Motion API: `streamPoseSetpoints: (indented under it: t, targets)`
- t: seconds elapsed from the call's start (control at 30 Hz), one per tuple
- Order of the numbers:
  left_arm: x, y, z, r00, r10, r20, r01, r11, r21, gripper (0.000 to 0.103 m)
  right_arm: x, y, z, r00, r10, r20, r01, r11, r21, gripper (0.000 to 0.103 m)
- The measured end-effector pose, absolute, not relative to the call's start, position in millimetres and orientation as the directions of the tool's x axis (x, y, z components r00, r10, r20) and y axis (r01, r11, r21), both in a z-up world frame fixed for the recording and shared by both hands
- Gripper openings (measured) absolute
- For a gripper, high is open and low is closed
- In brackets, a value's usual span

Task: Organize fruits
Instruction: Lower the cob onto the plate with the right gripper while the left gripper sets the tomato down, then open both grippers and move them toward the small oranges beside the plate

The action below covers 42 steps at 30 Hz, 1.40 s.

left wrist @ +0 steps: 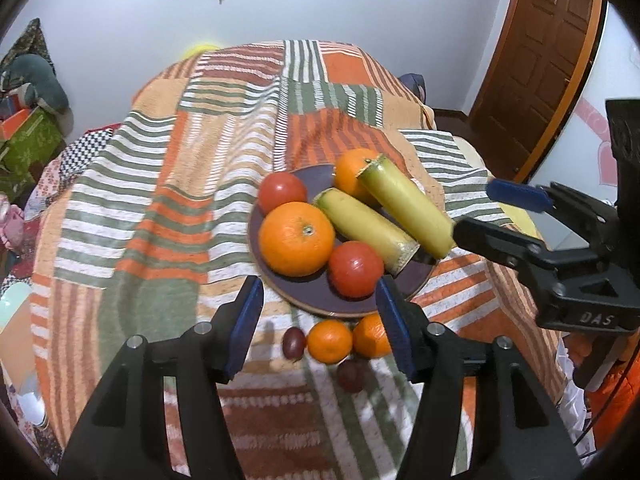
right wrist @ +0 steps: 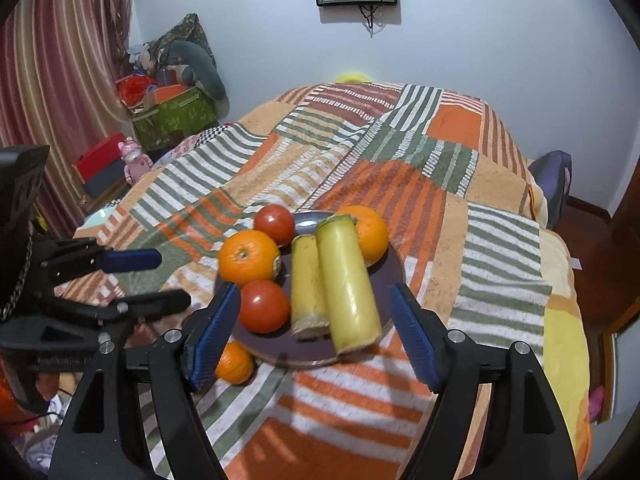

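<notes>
Both sets of fingers are spread and empty. The plate beyond the left gripper already holds oranges, tomatoes and cane pieces; two mandarins lie between its fingers on the bedspread, likely next.

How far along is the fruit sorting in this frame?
Mostly done: two oranges, two tomatoes and two yellow-green cane pieces sit on the dark purple plate. Both the left gripper and right gripper are open, empty. Left: small orange tangerines and dark grapes on the blanket.
</notes>
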<state>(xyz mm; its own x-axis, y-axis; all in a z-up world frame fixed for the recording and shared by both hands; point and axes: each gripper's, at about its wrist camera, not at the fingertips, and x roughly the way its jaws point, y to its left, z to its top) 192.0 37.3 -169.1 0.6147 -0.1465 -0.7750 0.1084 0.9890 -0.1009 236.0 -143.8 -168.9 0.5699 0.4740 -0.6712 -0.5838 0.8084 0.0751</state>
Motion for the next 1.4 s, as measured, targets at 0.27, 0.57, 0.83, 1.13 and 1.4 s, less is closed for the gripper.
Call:
streamPoseSetpoints:
  t: [0.27,0.57,0.83,1.13,1.4]
  targets:
    - [170.2,61.2,-175.1,0.606,-0.127,-0.785,0.065,0.992,-0.110,0.058,212.8,-132.5,-185.6,0.519,0.486,-0.703,-0.598,0.794,0.107,0.074]
    - [157.7,72.6,-198.2,0.557,-0.140,-0.818,0.067,0.990,-0.124,0.058,210.9,-106.4,-225.8,0.404,0.504,-0.764,-0.621,0.764,0.176,0.073]
    - [160.3,70.3,-214.2,0.547,-0.145,-0.825,0.070,0.989,-0.127,0.074,220.8,-97.4,-245.0,0.336,0.520,-0.785,-0.624,0.747,0.227,0.054]
    - [169.6,65.3,-222.0,0.537,-0.139,-0.832,0.069,0.990,-0.121,0.080,219.9,-95.7,-247.1,0.305,0.549,-0.778,-0.637,0.725,0.263,0.035]
    - [175.9,47.4,-221.7,0.530,-0.178,-0.829,0.129,0.983,-0.129,0.080,220.5,-117.0,-230.6,0.362,0.553,-0.750,-0.615,0.747,0.254,0.035]
